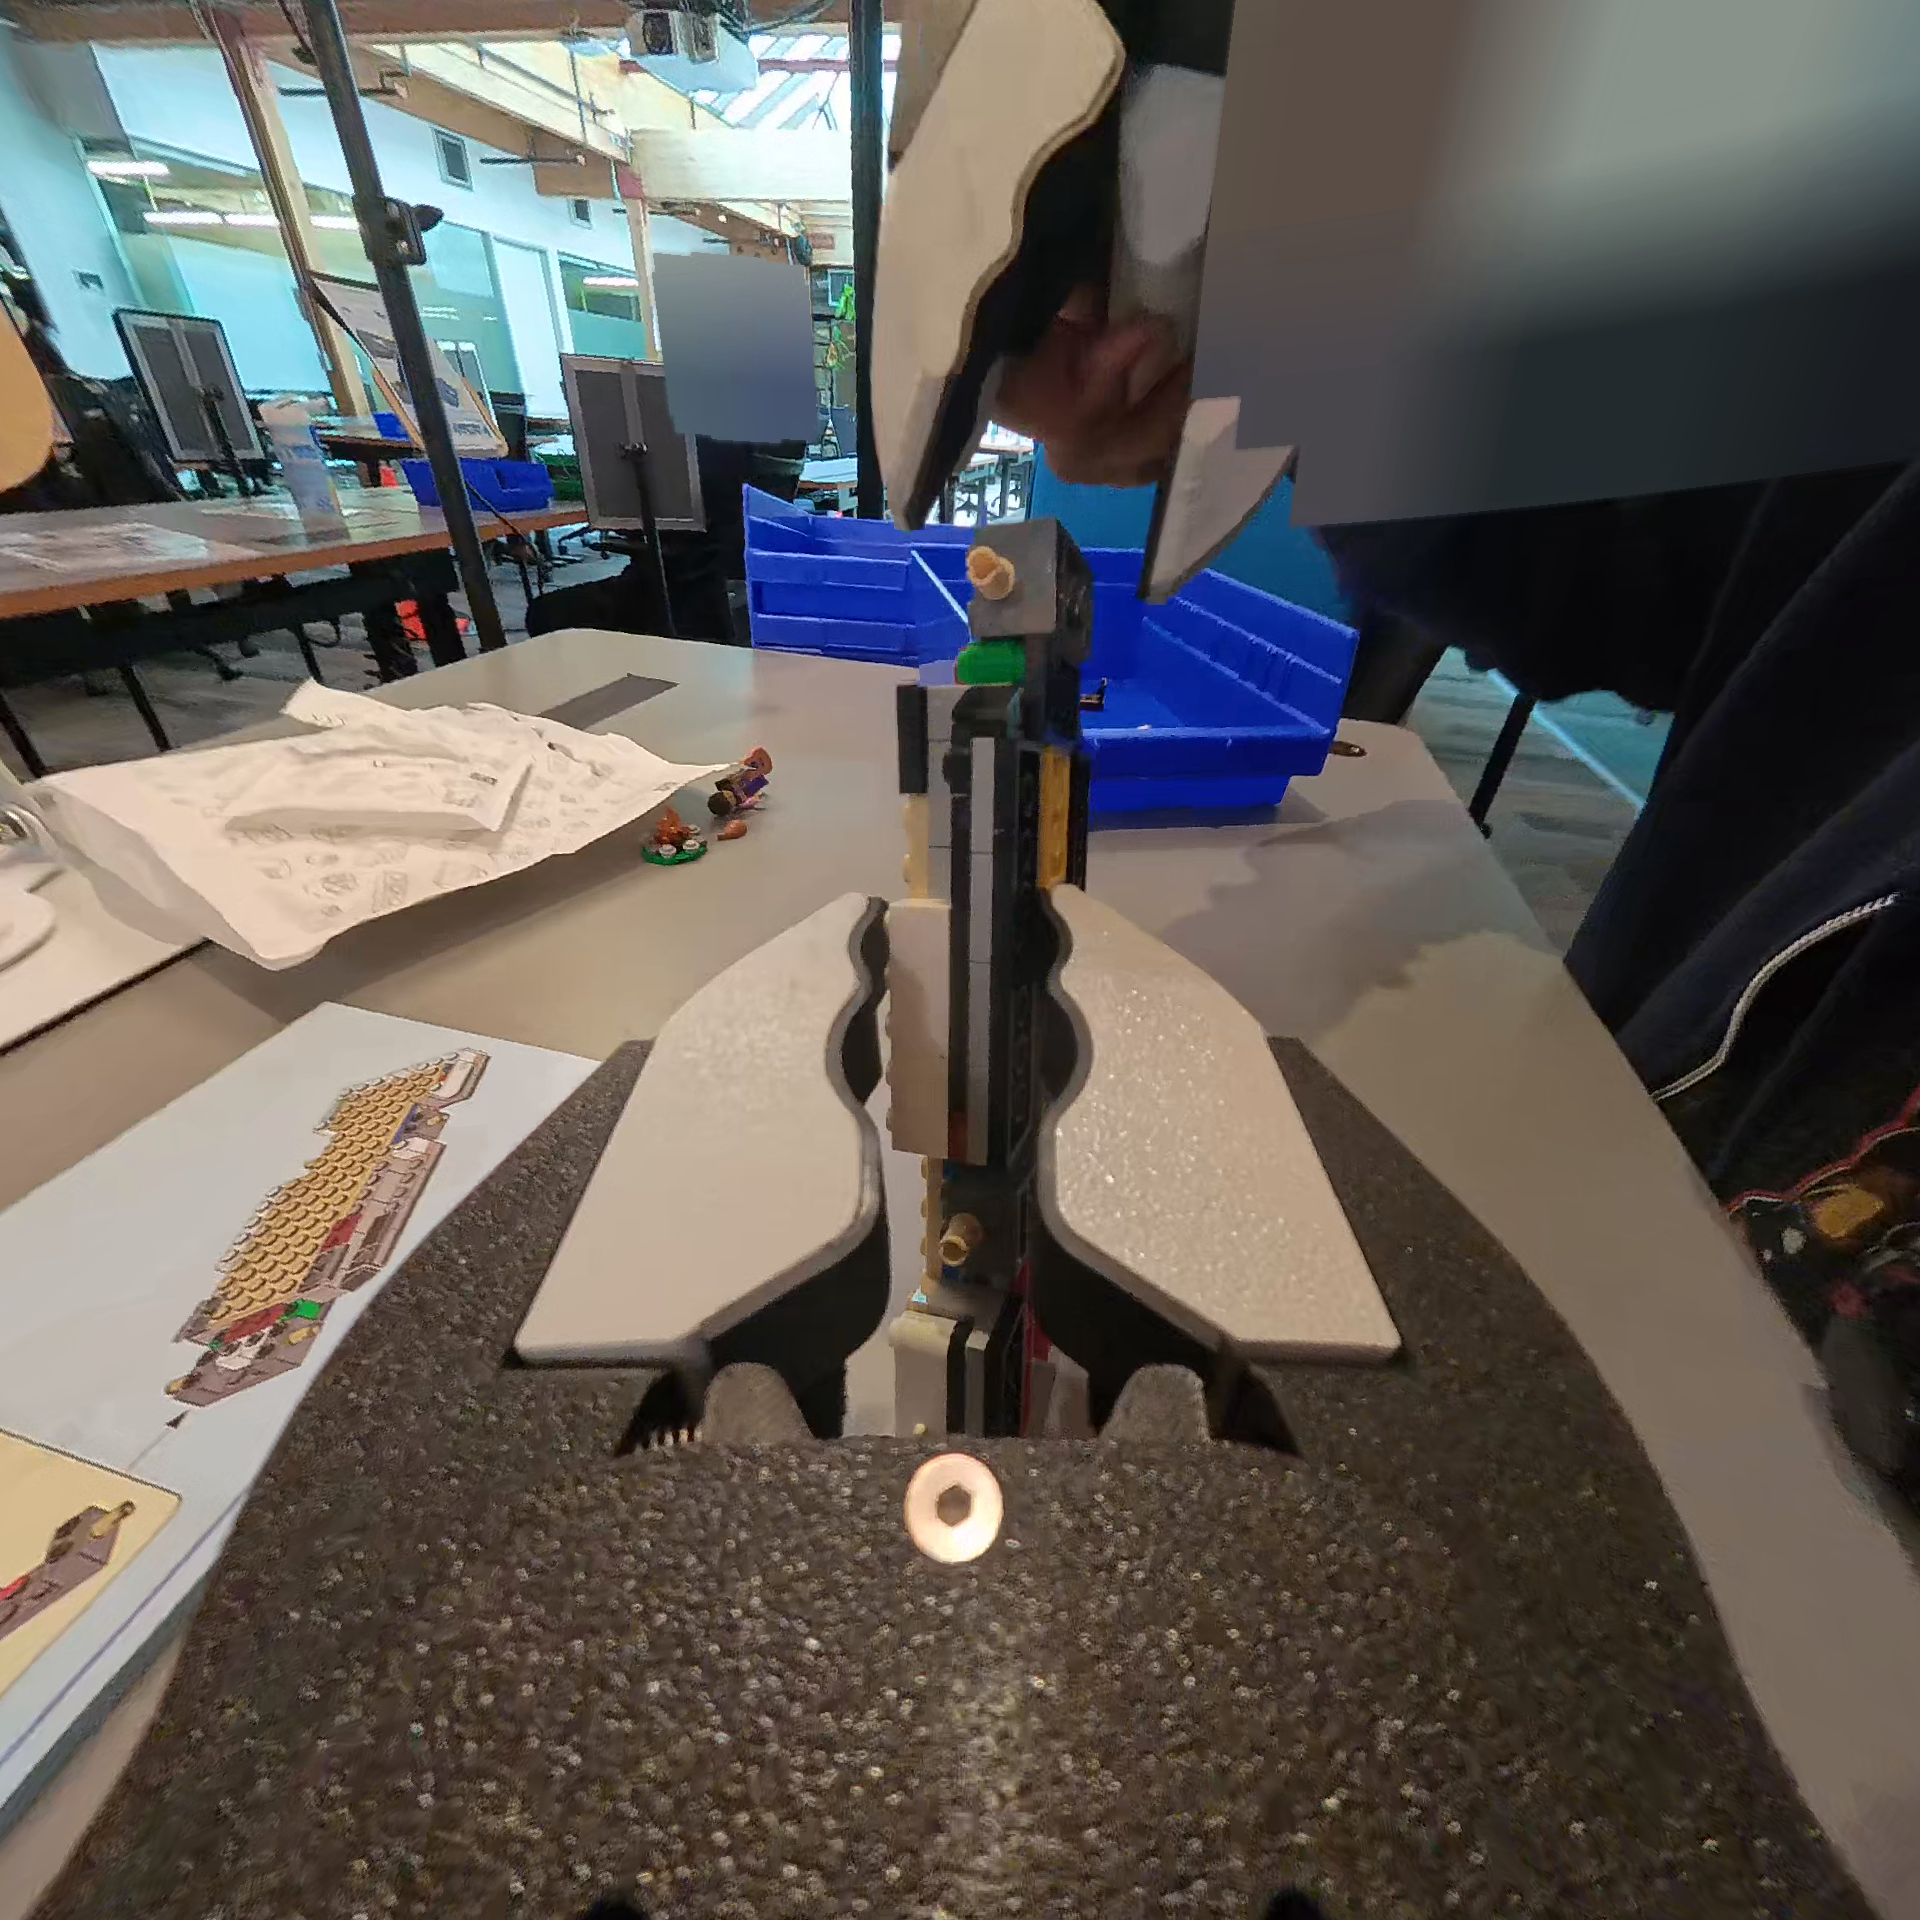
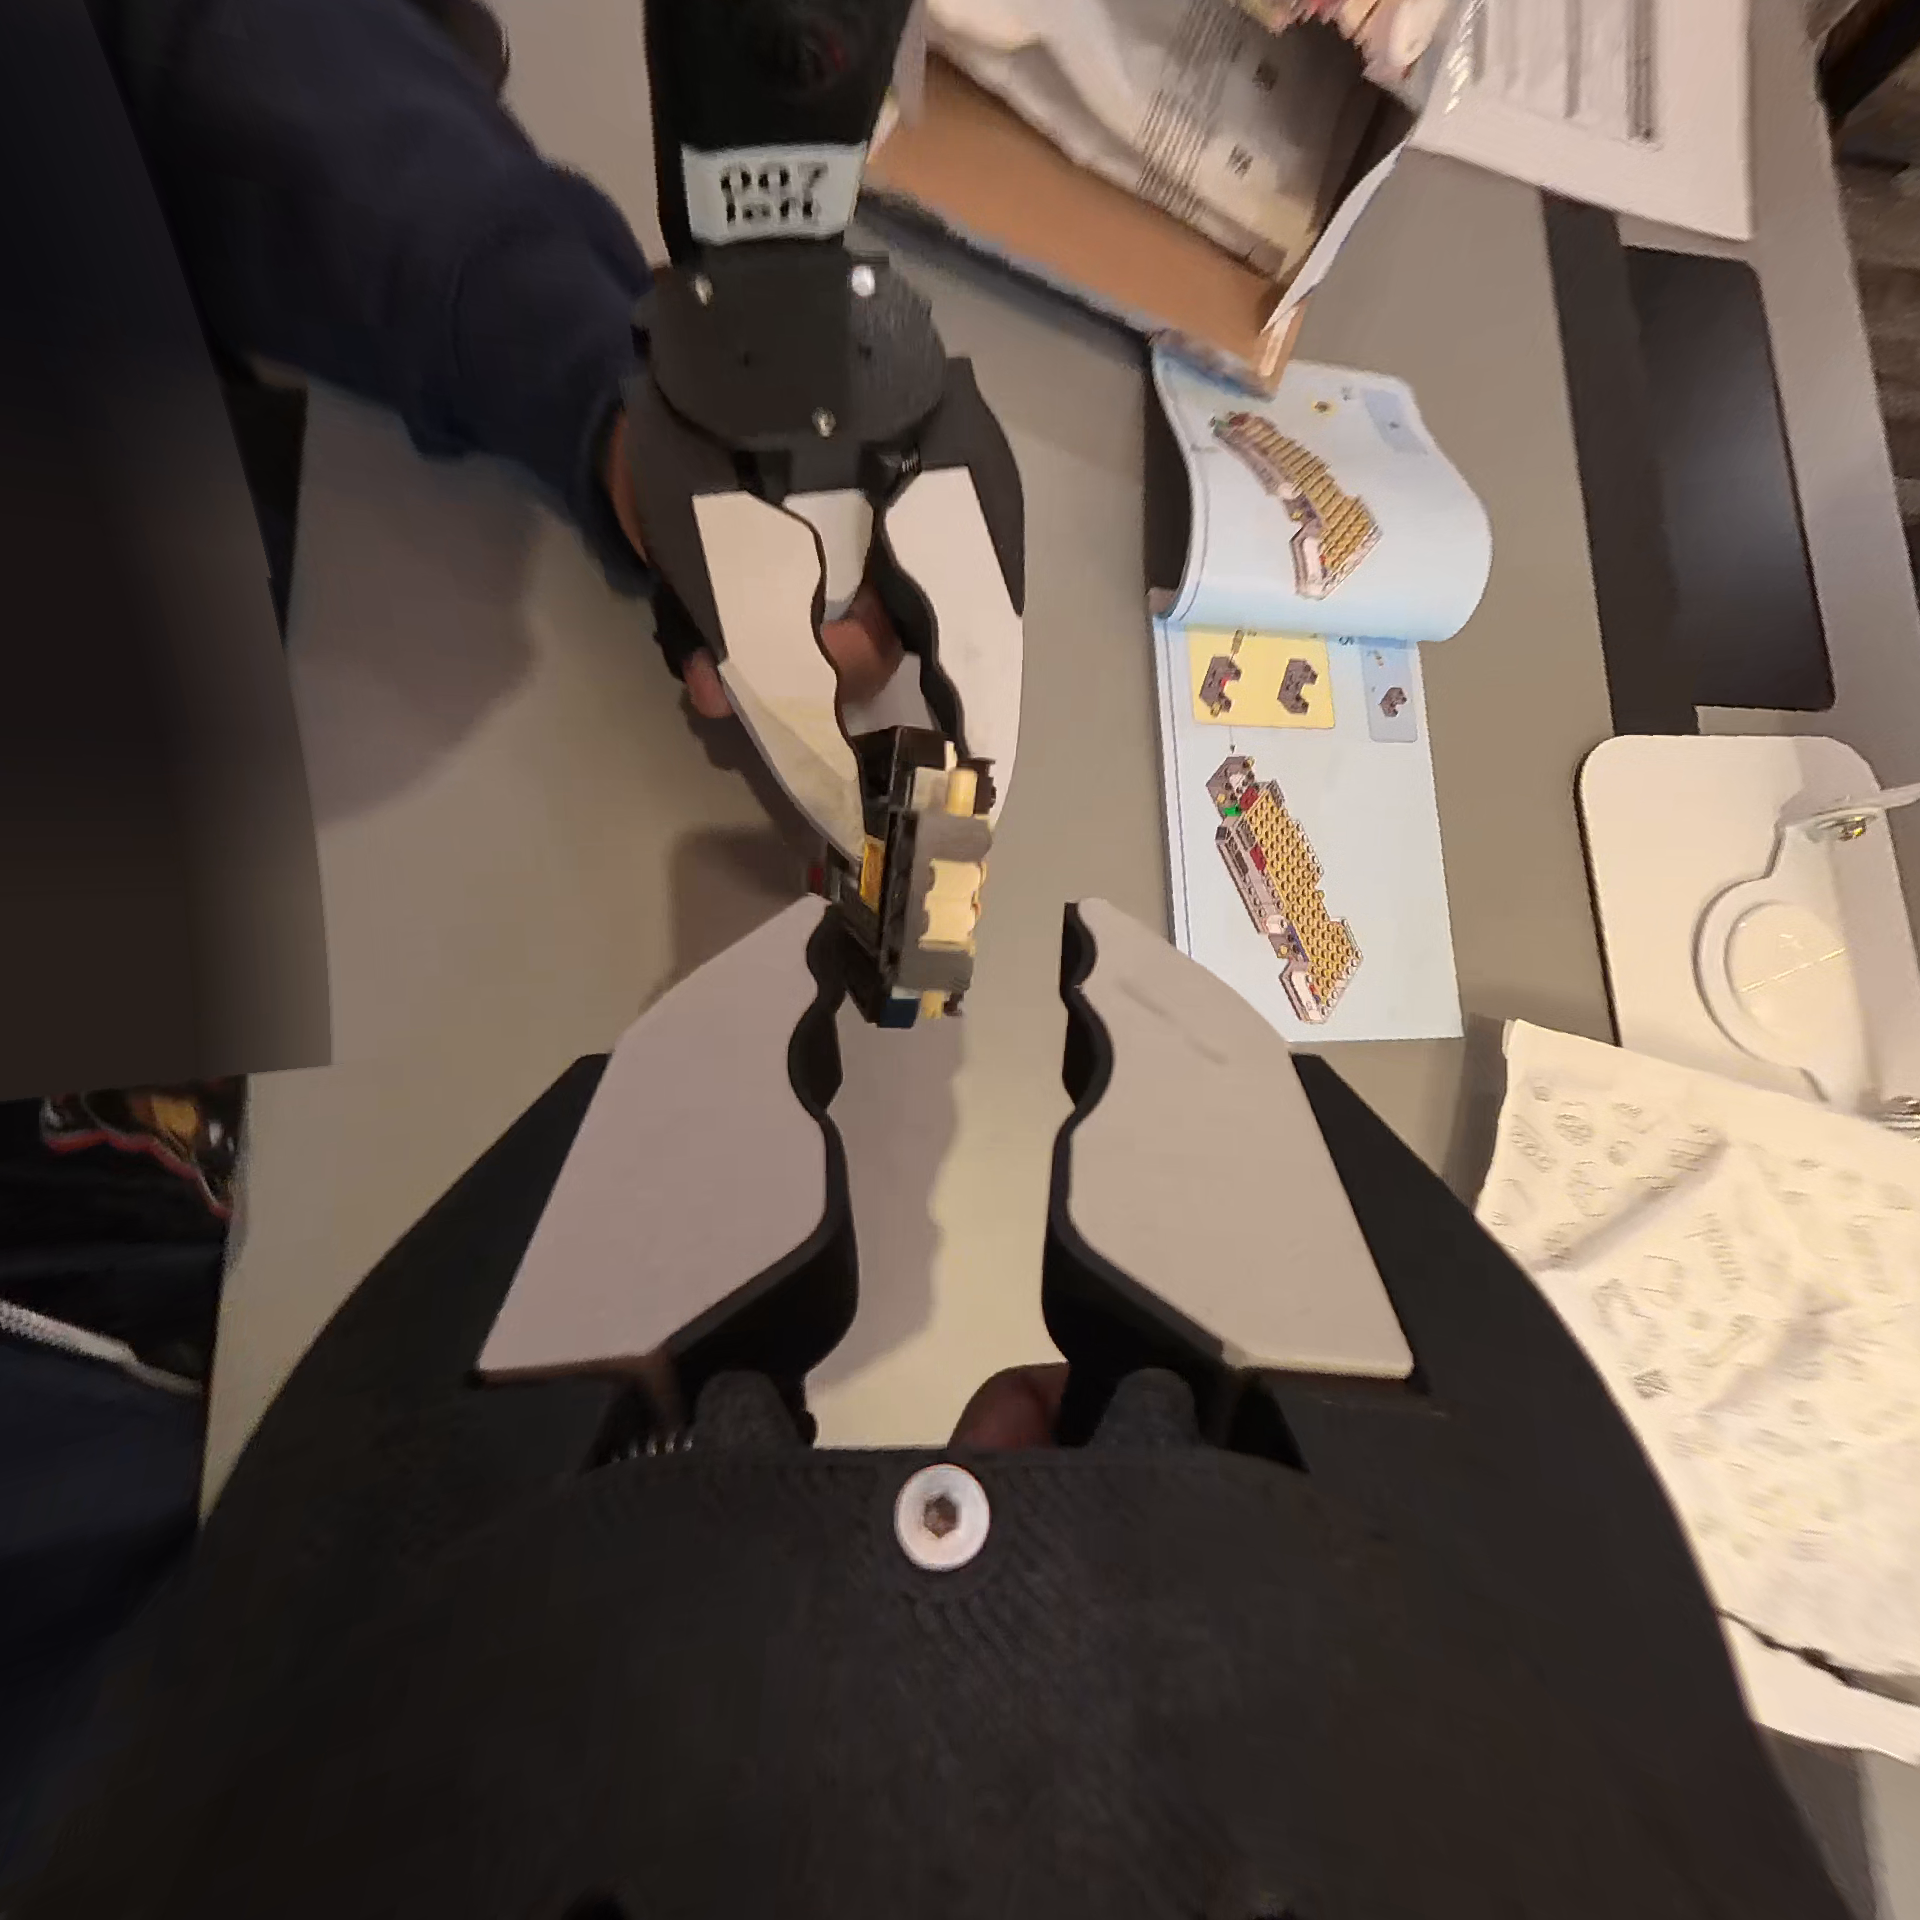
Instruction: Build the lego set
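Observation:
My left gripper (image 1: 971,904) is shut on a long brick assembly (image 1: 977,987) of grey, black, tan and white pieces, held edge-on above the grey table (image 1: 1299,935), both pads pressing its sides. The assembly sticks out past the fingertips, with a grey block and a tan peg at its far end. My right gripper (image 2: 940,914) is open and points at that far end (image 2: 925,914). The end lies close to its left finger (image 2: 717,1039), and a clear gap separates it from the right finger (image 2: 1153,1039). In the left wrist view the right gripper (image 1: 1039,540) hangs over the assembly's end. The left gripper also shows in the right wrist view (image 2: 914,800).
A blue bin (image 1: 1226,717) stands at the table's far side. A crumpled white printed sheet (image 1: 364,821), a toy figure (image 1: 740,787) and a small green piece (image 1: 675,844) lie to the left. An open picture booklet (image 2: 1309,831), a cardboard box (image 2: 1091,229) and a white stand (image 2: 1745,894) are nearby. A person in dark clothing (image 1: 1766,935) stands at the right. The grippers' ends are close to 6 cm from one another.

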`<state>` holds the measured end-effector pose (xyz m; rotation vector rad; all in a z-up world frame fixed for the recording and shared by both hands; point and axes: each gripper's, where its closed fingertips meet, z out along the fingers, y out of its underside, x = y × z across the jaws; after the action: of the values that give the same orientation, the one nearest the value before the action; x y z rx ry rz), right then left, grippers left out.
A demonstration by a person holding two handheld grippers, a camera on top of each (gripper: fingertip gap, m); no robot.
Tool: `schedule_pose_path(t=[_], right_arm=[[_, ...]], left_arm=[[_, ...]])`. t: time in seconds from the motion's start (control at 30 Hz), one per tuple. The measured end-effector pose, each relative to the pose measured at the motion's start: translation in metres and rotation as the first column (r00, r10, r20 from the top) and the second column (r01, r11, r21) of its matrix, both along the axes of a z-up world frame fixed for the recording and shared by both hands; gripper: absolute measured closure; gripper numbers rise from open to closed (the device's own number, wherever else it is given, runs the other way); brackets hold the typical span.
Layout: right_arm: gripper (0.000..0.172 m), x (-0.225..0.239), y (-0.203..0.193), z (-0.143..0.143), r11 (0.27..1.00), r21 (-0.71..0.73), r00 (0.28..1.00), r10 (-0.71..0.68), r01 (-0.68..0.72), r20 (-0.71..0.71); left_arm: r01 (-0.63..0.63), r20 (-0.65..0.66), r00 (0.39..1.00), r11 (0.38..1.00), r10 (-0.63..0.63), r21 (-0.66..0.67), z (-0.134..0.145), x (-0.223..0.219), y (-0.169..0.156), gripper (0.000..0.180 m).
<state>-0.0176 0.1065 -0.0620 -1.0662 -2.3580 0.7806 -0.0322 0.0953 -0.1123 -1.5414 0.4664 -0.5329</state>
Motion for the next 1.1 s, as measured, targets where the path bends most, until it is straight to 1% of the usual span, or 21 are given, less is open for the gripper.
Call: schedule_pose_path(t=[0.07,0.2,0.37,0.83,1.1], right_arm=[[0.135,0.000,-0.003,-0.002,1.000,0.021,1.000,0.019,-0.020,0.019],[0.138,0.000,-0.006,-0.008,0.998,0.048,0.999,0.028,-0.030,0.043],[0.142,0.000,-0.006,-0.011,0.998,0.066,0.999,0.020,-0.023,0.051],[0.154,0.001,-0.007,-0.013,0.998,0.039,0.995,0.037,-0.041,0.091],[0.155,0.003,-0.007,-0.015,0.997,0.043,0.992,0.052,-0.057,0.119]], left_arm=[[-0.010,-0.024,1.000,1.000,0.010,0.008,-0.001,0.001,0.000,0.154],[-0.011,0.001,1.000,1.000,0.011,0.015,0.003,0.001,-0.001,0.154],[-0.021,-0.025,0.999,1.000,0.022,0.018,0.002,0.001,-0.001,0.154],[-0.049,-0.093,0.994,0.997,0.055,0.063,0.003,0.001,-0.001,0.154],[-0.046,-0.116,0.992,0.997,0.053,0.063,0.002,0.003,-0.001,0.154]])
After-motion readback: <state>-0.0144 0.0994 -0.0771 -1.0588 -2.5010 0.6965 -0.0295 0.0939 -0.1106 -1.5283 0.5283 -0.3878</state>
